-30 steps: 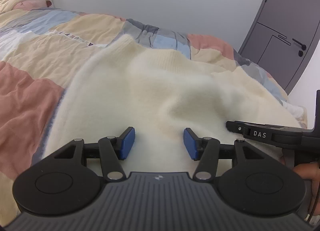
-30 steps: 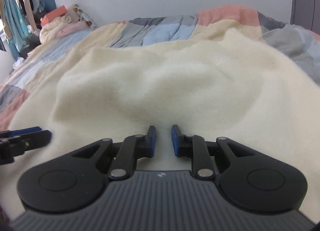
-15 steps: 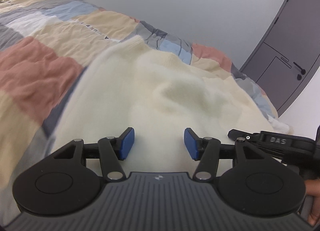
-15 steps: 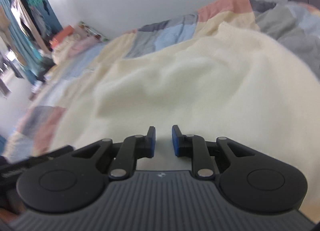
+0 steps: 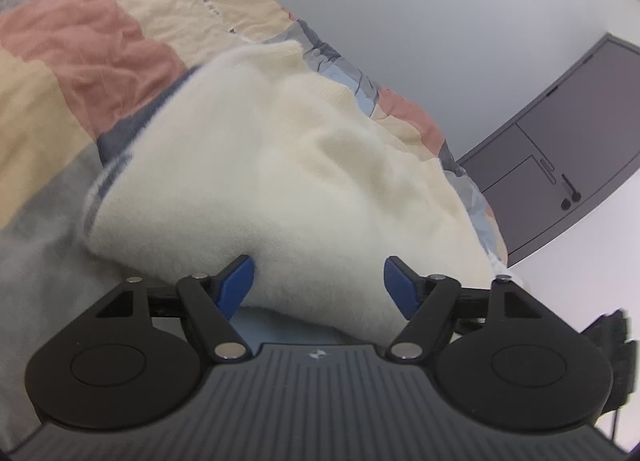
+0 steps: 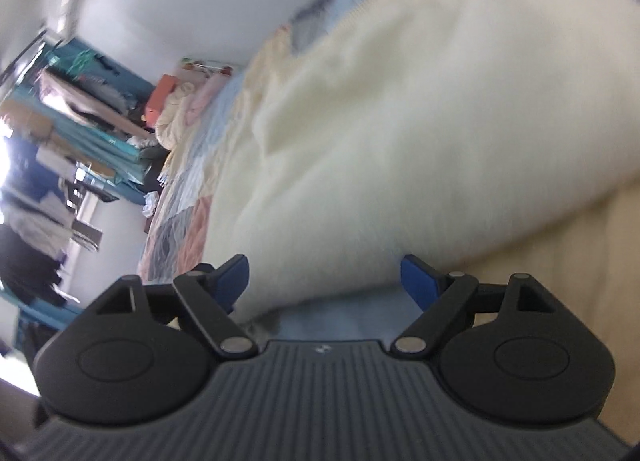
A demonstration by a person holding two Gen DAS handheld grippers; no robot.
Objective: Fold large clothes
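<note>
The cream sweater (image 5: 280,181) lies spread on the patchwork quilt (image 5: 80,61) of the bed, with its near folded edge directly in front of both grippers. Left gripper (image 5: 319,281): the jaws are opening and stand wide apart; the sweater's near edge sits in the gap between the blue pads (image 5: 238,281), but neither pad presses on the fabric. Right gripper (image 6: 325,281): the jaws are likewise opening and stand wide apart; the fleecy edge of the sweater (image 6: 400,141) reaches into the gap between its pads (image 6: 418,281) without being pinched (this view is strongly tilted and blurred, so fine contact at the pad on the picture's left cannot be confirmed). In the left view, a grey door (image 5: 560,153) stands in the white wall beyond the bed. In the right view, a rack of hanging clothes (image 6: 60,121) occupies the far side of the room.
</note>
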